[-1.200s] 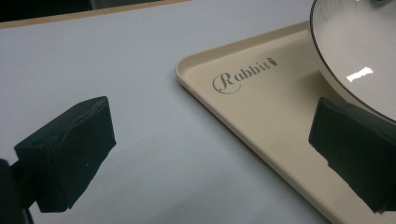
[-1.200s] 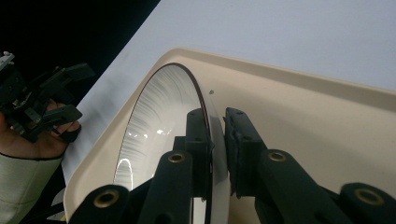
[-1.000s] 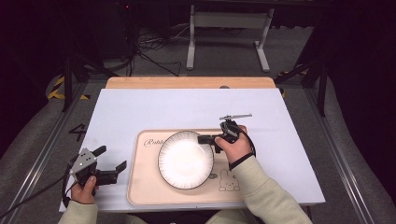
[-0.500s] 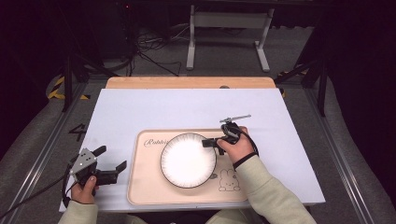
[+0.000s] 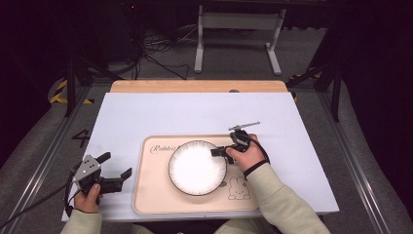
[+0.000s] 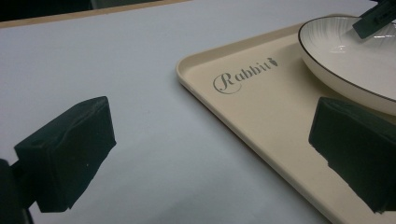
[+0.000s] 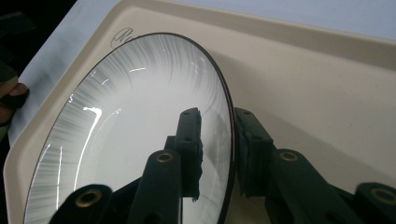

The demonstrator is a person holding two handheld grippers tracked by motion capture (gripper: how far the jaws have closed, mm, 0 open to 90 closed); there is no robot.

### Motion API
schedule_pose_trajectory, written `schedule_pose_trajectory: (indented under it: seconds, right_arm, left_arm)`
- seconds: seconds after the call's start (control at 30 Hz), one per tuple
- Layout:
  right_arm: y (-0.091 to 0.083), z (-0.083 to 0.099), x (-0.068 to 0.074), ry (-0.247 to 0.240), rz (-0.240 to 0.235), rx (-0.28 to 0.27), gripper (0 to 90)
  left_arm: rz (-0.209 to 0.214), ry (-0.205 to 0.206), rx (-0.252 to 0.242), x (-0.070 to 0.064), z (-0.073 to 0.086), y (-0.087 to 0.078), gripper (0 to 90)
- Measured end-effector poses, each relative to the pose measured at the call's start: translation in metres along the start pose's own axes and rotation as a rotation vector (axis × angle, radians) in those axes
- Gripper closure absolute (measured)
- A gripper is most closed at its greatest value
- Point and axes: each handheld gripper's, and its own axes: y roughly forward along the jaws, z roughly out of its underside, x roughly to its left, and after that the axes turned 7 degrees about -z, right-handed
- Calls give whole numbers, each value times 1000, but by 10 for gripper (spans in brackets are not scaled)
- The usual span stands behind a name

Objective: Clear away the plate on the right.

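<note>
A: Where is the white plate (image 5: 197, 167) sitting right now?

B: It is lying on the beige rabbit tray (image 5: 156, 195), roughly in the tray's middle, just under the "Rabbit" lettering and beside the little rabbit drawing (image 5: 237, 188). The tray itself is resting on the white table cover (image 5: 195, 114).

A: And what is the right gripper (image 5: 220, 151) doing?

B: It is straddling the plate's right rim. In the right gripper view one jaw is standing inside the dark-edged rim and the other outside, close on either side, so it is pinching the plate (image 7: 140, 121), though I cannot tell how firmly.

A: So how far along is the work?

B: I judge the placing nearly finished: the plate looks settled on the tray, or very close to it. What is left is letting go of the rim and drawing the hand away.

A: Is the left gripper (image 5: 115, 171) helping?

B: No. It is hovering near the table's left front corner, jaws spread wide and holding nothing, pointing towards the tray's edge (image 6: 196, 88).
</note>
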Motion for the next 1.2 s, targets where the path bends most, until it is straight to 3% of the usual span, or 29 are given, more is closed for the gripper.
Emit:
schedule_pose_trajectory:
  seconds: [0.17, 0.37, 0.7, 0.9, 1.2]
  right_arm:
    - [2, 2, -1, -6, 15, 7, 710]
    - [-2, -1, 1, -32, 15, -28, 658]
    - [-22, -9, 10, -175, 89, -102, 582]
    - [-35, -11, 16, -240, 89, -151, 506]
    - [-52, -10, 23, -315, 62, -179, 369]
  left_arm:
    - [0, -1, -1, 0, 0, 0, 9]
    - [0, -2, -1, 0, 0, 0, 9]
    - [0, -1, -3, 0, 0, 0, 9]
    - [-1, 0, -2, 0, 0, 0, 9]
    - [-3, 3, -1, -1, 0, 0, 9]
